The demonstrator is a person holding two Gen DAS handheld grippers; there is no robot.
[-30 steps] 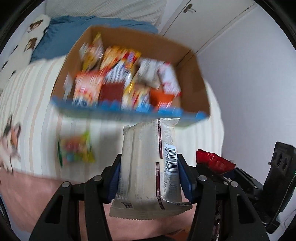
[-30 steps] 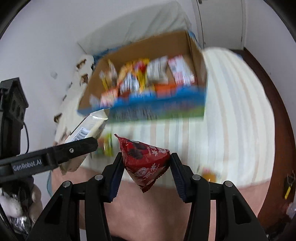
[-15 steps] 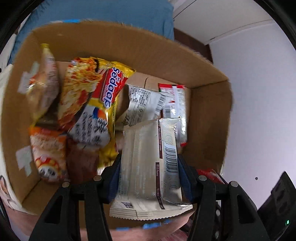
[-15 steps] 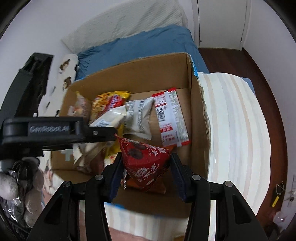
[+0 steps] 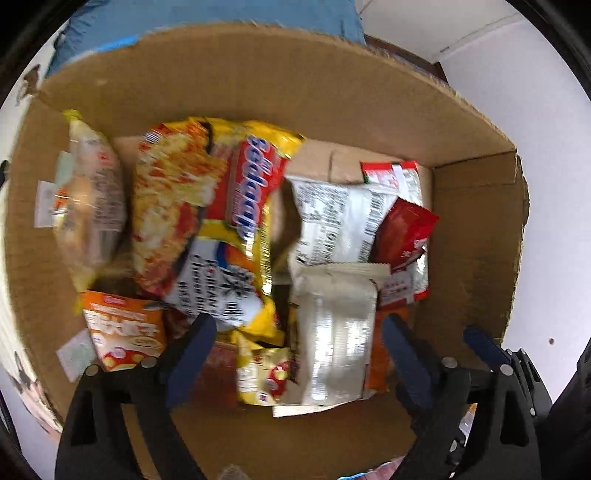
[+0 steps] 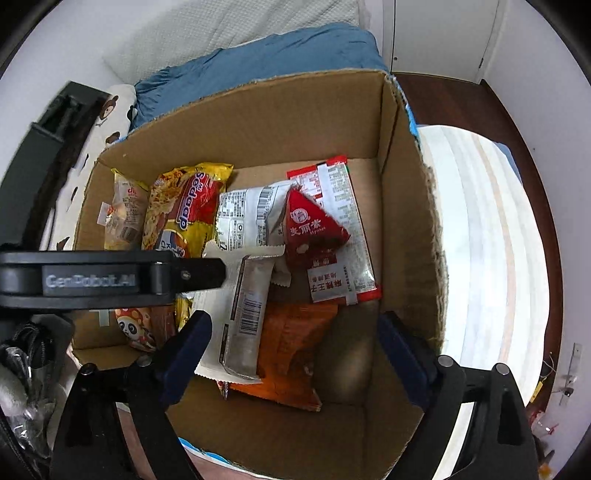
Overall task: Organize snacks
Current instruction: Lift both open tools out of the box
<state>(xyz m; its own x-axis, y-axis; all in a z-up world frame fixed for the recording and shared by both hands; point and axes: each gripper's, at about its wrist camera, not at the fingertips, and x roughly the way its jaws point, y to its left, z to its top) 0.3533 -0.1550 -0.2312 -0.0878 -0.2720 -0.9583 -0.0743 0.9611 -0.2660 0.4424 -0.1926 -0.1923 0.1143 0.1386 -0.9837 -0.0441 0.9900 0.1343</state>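
A cardboard box (image 5: pixel 295 92) (image 6: pixel 406 221) holds several snack packets. My left gripper (image 5: pixel 295 339) is open above the box; a silver-white packet (image 5: pixel 332 332) (image 6: pixel 243 306) lies loose in the box between and beyond its fingers. My right gripper (image 6: pixel 291 332) is open and empty above the box's near right part. A red triangular packet (image 6: pixel 314 232) (image 5: pixel 402 229) lies on a red-and-silver packet (image 6: pixel 340 273) in the box. A yellow noodle packet (image 5: pixel 207 206) (image 6: pixel 181 206) lies to the left.
The box stands on a striped bed cover (image 6: pixel 487 240). A blue blanket (image 6: pixel 258 62) and a white pillow (image 6: pixel 221 26) lie behind it. The left gripper's arm (image 6: pixel 110 278) crosses the right wrist view. An orange packet (image 6: pixel 291 347) lies under the silver one.
Both grippers have opened. The silver-white packet has dropped from the left gripper and the red triangular packet from the right gripper into the box.
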